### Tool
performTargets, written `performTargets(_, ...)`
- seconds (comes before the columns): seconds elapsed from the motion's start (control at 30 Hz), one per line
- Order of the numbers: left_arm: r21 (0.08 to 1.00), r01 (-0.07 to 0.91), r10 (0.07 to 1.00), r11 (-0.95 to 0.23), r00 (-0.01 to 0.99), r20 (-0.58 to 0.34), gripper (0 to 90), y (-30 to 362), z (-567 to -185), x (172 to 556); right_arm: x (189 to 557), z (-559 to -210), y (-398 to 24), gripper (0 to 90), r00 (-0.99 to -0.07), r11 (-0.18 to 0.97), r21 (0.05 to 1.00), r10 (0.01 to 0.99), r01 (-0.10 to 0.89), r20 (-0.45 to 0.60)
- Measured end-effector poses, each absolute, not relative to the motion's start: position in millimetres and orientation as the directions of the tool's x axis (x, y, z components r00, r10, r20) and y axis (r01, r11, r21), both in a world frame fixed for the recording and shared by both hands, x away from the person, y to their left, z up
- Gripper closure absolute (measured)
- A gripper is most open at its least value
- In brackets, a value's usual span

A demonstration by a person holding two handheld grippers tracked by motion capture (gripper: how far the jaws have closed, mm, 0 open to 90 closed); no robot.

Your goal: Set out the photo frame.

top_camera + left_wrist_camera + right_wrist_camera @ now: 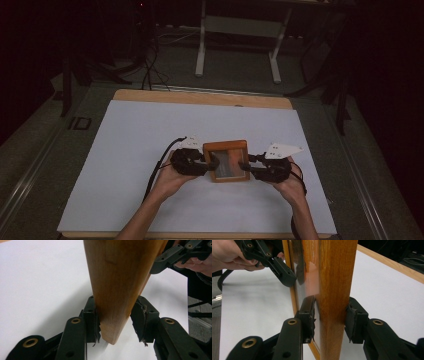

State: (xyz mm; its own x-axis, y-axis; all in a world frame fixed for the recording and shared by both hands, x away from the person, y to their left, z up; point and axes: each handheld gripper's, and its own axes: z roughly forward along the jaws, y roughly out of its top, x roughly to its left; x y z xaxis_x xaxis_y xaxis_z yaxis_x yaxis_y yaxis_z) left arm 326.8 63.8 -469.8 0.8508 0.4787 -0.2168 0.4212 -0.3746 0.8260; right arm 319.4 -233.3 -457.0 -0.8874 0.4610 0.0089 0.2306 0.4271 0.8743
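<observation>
A small wooden picture frame [227, 148] with a glossy pane is held between both grippers, just above the white table sheet [140, 135]. My left gripper [212, 164] is shut on its left edge; in the left gripper view the pads of my left gripper [113, 322] press both faces of the frame [117, 277]. My right gripper [245, 167] is shut on the right edge. The right gripper view shows my right gripper [330, 320] with one pad on the pane and one on the wood of the frame [337, 270]. The frame stands on edge in both gripper views.
The white sheet covers a wooden tabletop whose bare strip [200, 96] shows at the back. Beyond it on the dark floor stand a white frame's legs [200, 55] and loose cables [150, 70]. Open sheet lies on all sides of the hands.
</observation>
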Motion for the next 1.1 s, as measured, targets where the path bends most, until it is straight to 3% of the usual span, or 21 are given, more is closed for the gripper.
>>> performTargets(0.57, 0.819, 0.439, 0.515, -0.370, 0.830, -0.212, 59.6, 87.3, -460.4, 320.4, 320.2, -455.2, -208.9, 62.1, -0.891, 0.404, 0.886, 0.453, 0.227, 0.022)
performTargets(1.1, 0.799, 0.467, 0.530, -0.379, 0.817, -0.227, 59.3, 108.6, -458.6, 321.9, 324.2, -471.5, -189.1, 62.4, -0.887, 0.342, 0.894, 0.448, 0.289, 0.115)
